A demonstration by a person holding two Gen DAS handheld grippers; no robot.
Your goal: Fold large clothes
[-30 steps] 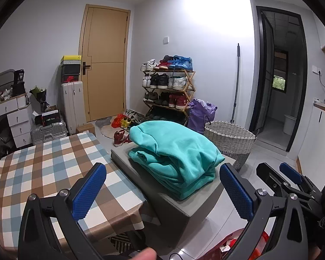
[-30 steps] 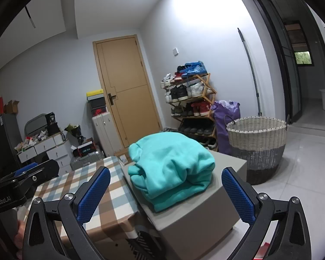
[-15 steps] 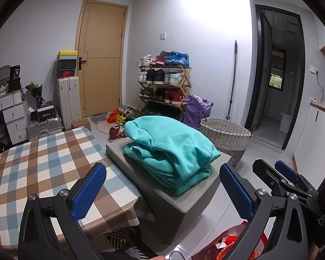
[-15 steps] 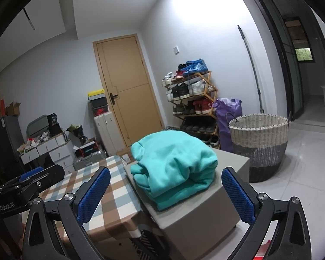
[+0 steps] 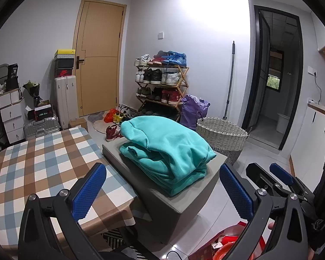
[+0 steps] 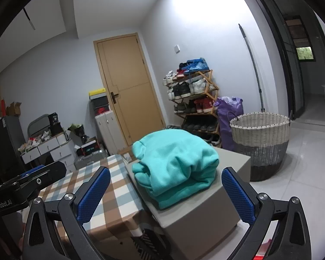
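Left wrist view: folded teal sweatshirt [image 5: 166, 149] on a grey ottoman [image 5: 184, 197].
Its long axis runs away toward the shoe rack [image 5: 162, 84]. Both claws, left claw [image 5: 162, 191] and right claw [image 6: 165, 191], gape apart, holding nothing.

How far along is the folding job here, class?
Done: the teal sweatshirt lies folded in a stack on the grey ottoman. In hand: nothing; the left gripper and right gripper are open and clear of it. Left: no other clothes are visible to fold.

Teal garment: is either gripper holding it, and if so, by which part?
Neither. The left gripper and right gripper are open, and the folded teal garment lies on the grey block.
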